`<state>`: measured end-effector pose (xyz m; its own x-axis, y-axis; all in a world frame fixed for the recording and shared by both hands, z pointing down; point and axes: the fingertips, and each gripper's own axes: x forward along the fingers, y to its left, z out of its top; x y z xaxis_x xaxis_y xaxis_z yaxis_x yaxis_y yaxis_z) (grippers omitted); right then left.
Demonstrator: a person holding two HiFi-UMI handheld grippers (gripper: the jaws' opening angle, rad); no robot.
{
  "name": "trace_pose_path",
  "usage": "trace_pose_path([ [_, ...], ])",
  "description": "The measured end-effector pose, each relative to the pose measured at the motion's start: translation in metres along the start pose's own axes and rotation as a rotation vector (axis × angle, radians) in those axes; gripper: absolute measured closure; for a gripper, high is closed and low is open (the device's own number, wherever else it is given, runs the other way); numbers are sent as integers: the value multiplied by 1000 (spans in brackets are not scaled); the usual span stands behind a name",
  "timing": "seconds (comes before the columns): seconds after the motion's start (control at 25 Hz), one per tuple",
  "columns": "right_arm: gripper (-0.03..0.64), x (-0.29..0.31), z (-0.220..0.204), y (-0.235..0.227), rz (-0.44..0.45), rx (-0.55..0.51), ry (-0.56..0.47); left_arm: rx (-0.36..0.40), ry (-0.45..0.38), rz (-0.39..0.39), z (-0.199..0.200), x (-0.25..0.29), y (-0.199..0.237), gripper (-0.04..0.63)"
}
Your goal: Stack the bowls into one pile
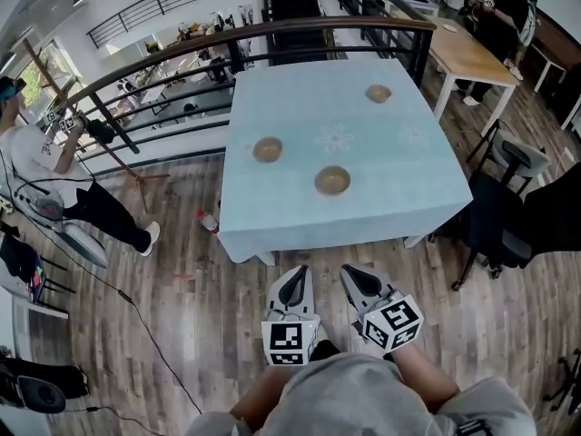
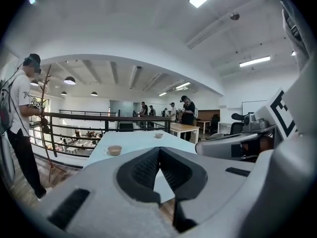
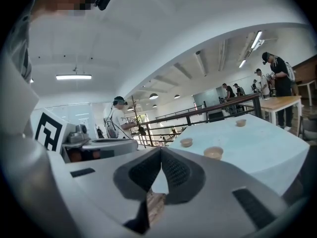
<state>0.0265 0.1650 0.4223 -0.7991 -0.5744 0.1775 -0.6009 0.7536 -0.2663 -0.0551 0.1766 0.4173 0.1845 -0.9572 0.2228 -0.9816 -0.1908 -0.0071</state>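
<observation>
Left claw and right claw both clenched on nothing; ahead, 3 round tan bowls sit apart on the cloth-covered square table.

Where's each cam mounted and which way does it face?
Head view: on the wearer's head, looking steeply down at the table with three bowls; shows torso, left gripper, right gripper.
Left gripper view: on the left gripper, looking along its shut fingers at the table; right gripper at right.
Right gripper view: on the right gripper, along its shut fingers at the table; left gripper at left.
Shared: both gripper views see table and bowls.
</observation>
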Motion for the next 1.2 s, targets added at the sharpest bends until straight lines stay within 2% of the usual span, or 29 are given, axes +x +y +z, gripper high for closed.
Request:
trace_pose_path([
  [0.12, 589, 13, 7, 1, -9, -5, -18, 0, -7, 16, 1, 5, 18, 577],
  [0.52, 588, 29, 5, -14, -78, -35, -35, -34, 19, -29, -11, 24, 37, 577],
  [0.96, 588, 21, 8, -37, -192, 13, -68, -46, 34, -61, -17, 29, 40, 576],
  [1.2, 588, 31, 6, -46, -195, 31, -64, -42, 43, -45, -21, 35, 48, 575],
])
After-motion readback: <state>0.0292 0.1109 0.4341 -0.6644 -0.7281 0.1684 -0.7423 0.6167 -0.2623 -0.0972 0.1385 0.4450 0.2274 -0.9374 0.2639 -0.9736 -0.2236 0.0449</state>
